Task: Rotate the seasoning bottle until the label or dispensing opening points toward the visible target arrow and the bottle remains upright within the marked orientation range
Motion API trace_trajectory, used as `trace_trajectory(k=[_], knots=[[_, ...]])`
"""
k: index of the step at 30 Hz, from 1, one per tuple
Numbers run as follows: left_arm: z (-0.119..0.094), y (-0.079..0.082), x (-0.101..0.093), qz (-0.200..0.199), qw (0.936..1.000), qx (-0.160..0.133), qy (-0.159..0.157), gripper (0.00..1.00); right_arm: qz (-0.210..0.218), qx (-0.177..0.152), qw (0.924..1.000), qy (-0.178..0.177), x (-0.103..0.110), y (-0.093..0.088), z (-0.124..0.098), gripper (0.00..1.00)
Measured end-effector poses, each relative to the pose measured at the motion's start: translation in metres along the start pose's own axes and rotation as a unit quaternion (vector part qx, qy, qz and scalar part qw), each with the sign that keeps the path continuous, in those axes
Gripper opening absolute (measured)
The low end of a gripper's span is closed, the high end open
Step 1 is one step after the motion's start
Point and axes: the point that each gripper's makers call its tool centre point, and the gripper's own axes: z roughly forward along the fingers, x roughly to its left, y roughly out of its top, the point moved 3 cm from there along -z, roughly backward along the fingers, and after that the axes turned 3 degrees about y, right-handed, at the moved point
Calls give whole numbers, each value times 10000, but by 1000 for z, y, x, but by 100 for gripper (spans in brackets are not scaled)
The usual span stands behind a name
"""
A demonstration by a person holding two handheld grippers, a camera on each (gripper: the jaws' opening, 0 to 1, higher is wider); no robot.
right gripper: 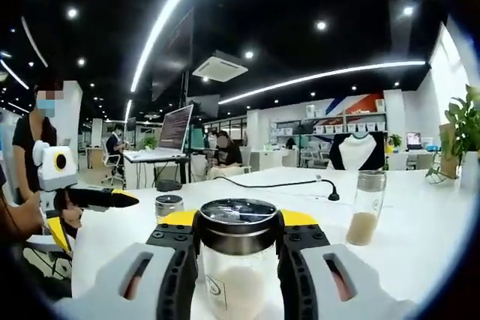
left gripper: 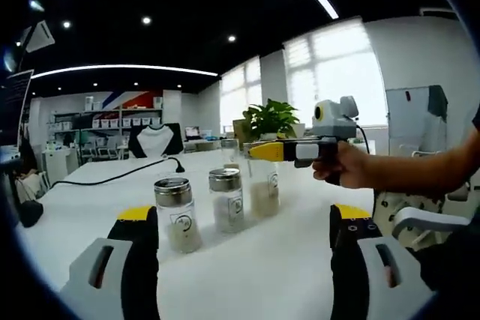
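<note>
Three seasoning bottles with steel lids stand in a row on the white table [left gripper: 97, 207]. The near one [left gripper: 178, 215] and the middle one [left gripper: 226, 200] stand free. Round the lid of the far one [left gripper: 264, 189] sits my right gripper [left gripper: 264, 152], held by a hand. In the right gripper view that bottle [right gripper: 237, 279] stands upright, holds pale powder, and the right gripper [right gripper: 238, 224] is shut on its lid. My left gripper [left gripper: 244, 213] is open, low over the table just in front of the row, and its yellow tip [right gripper: 112, 198] shows at the left.
A fourth bottle [left gripper: 229, 151] stands further back; in the right gripper view it is the taller jar [right gripper: 367, 207] with beige powder. A black cable [left gripper: 112, 177] crosses the table. A potted plant [left gripper: 270, 118] stands at the far edge, a white chair [left gripper: 420, 222] to the right. People sit at desks behind.
</note>
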Motion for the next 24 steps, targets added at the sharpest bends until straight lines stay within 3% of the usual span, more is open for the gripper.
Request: trace_trajectory(k=[24], knots=[[-2,3,0,67,10000,54,32,100,-33,162,9975,688,-2,-1,-8,38]])
